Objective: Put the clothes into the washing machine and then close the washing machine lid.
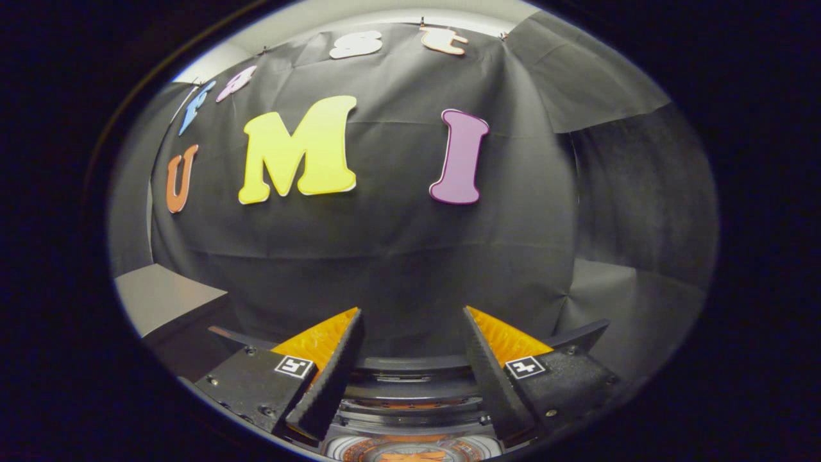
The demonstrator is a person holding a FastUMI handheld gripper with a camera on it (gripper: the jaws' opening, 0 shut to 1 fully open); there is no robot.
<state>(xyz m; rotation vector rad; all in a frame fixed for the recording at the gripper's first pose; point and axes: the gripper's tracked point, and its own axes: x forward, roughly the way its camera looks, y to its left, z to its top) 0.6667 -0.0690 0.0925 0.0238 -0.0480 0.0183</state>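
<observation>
My gripper [412, 317] stands open, its two fingers spread wide with nothing between them. Below and between the fingers I see the top of the washing machine [410, 378]: a dark curved rim with ridged rings. Lower still sits a round part with orange markings [410, 452]. No clothes lie between or ahead of the fingers. The fingers point at the black cloth wall beyond the machine.
A grey flat surface [163, 295] with a dark edge stands to the left of the fingers, against the wall. The black cloth wall [397, 244] hangs close behind the machine. A paler grey cloth panel [628, 301] lies to the right.
</observation>
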